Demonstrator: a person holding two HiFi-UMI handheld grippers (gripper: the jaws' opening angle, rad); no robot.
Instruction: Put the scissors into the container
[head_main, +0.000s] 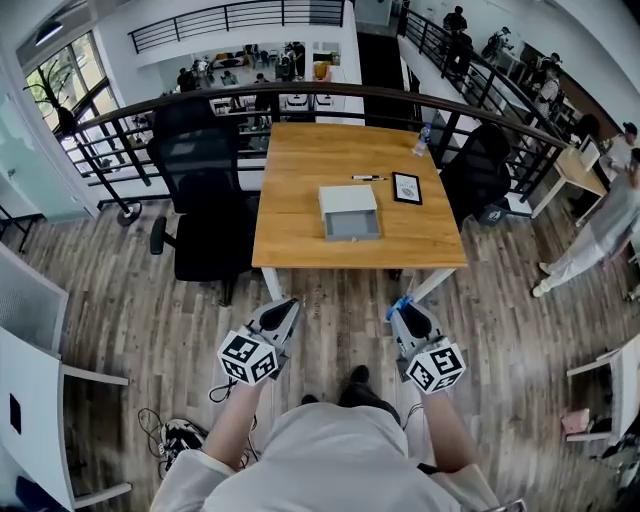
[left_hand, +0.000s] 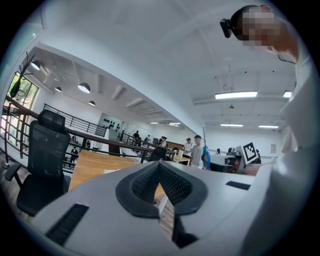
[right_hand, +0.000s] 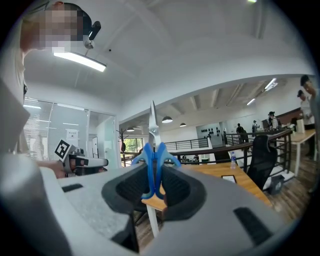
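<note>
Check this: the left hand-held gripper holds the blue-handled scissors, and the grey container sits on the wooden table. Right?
Wrong gripper: the right hand-held gripper holds the blue-handled scissors, as the right gripper view shows; the left hand-held gripper is empty. The grey container does sit on the wooden table.

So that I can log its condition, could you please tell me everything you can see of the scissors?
The scissors have bright blue handles that look like plastic and slim silvery metal blades, closed together. The right tool clamps the handles from both sides, so the blades stick out past its tip. Nothing else touches them. In the head view only a bit of blue shows at that tip, held in the air over the wooden floor, short of the table.
</note>
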